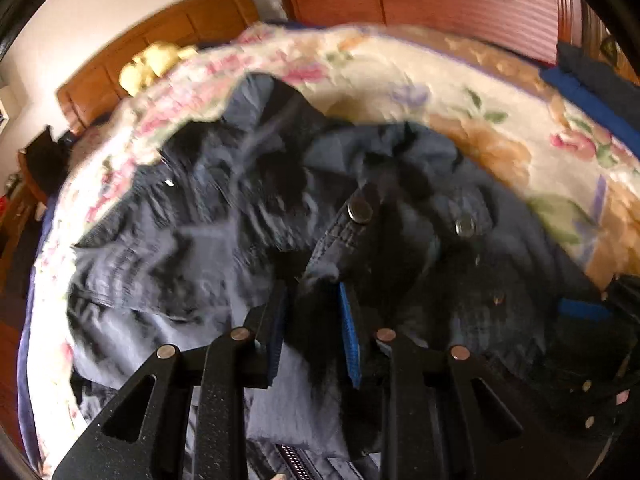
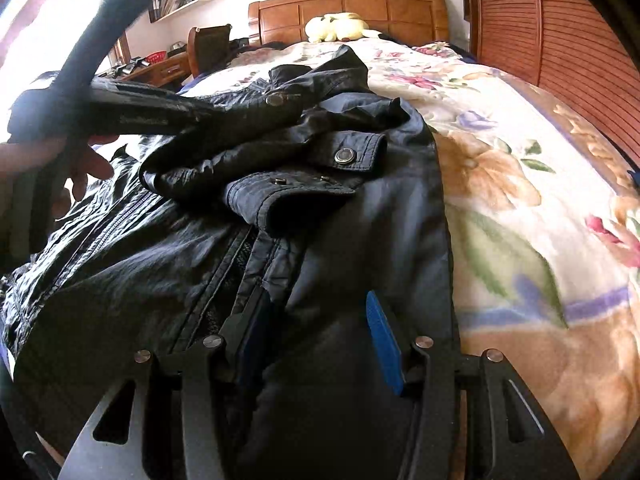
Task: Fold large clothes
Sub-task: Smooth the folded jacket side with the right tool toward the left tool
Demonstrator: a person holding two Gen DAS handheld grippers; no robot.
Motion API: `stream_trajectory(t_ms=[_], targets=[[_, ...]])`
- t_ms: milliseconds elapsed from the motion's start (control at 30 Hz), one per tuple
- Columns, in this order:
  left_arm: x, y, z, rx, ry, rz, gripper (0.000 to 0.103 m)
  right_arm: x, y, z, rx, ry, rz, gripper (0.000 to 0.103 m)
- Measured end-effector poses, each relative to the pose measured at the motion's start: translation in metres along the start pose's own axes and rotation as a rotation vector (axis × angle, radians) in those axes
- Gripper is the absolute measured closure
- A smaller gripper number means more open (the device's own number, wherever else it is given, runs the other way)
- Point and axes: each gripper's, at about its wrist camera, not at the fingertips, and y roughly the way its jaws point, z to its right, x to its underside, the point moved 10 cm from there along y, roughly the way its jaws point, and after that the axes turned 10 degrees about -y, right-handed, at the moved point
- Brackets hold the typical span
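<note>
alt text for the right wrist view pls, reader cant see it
A dark navy jacket lies crumpled on a floral blanket covering a bed, with the right gripper open low over its lower panel beside the zipper. At far left a hand holds the other gripper above the jacket; a yellow plush toy rests by the wooden headboard.

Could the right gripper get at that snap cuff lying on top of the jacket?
Probably yes. The right gripper is open over the jacket, and the cuff lies straight ahead on top with nothing between them. The left gripper sits off to the side, so it should not block the way.
</note>
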Motion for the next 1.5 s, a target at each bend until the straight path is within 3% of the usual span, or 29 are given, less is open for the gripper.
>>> stream_trajectory(t_ms=[67,167,233,300,500,700,867,967,1033,1133,1267,1500], targets=[[0.007,0.01,0.002,0.011,0.019,-0.039,0.077,0.0,0.0,0.0,0.001,-0.001,0.001,0.051],[0.01,0.007,0.003,0.019,0.03,-0.015,0.077,-0.001,0.0,-0.001,0.004,-0.001,0.001,0.051],[0.01,-0.001,0.007,0.063,0.036,-0.002,0.093,-0.002,0.001,-0.001,0.005,-0.002,0.002,0.051],[0.008,-0.011,0.009,0.101,0.045,0.009,0.096,-0.002,0.002,-0.001,0.006,-0.002,0.002,0.051],[-0.002,-0.063,-0.026,0.137,-0.015,0.113,0.097,-0.003,0.003,-0.002,0.007,-0.003,0.002,0.051],[0.025,-0.12,-0.07,0.116,-0.058,0.216,0.097,-0.003,0.003,-0.002,0.006,-0.002,0.002,0.051],[0.08,-0.131,-0.094,0.092,-0.103,0.179,0.097,-0.003,0.003,-0.002,0.005,-0.001,0.002,0.051],[0.111,-0.138,-0.098,0.15,-0.158,0.143,0.096,-0.003,0.003,-0.002,0.006,-0.001,0.002,0.051],[0.125,-0.149,-0.103,0.159,-0.191,0.154,0.085,-0.003,0.003,-0.002,0.006,-0.002,0.002,0.051],[0.135,-0.164,-0.108,0.16,-0.218,0.177,0.084,-0.003,0.003,-0.002,0.006,-0.002,0.002,0.051],[0.136,-0.17,-0.12,0.103,-0.208,0.188,0.082,-0.003,0.003,-0.002,0.006,-0.002,0.002,0.051],[0.137,-0.133,-0.15,0.084,-0.235,0.097,0.081,-0.004,0.003,-0.002,0.006,-0.003,0.002,0.051]])
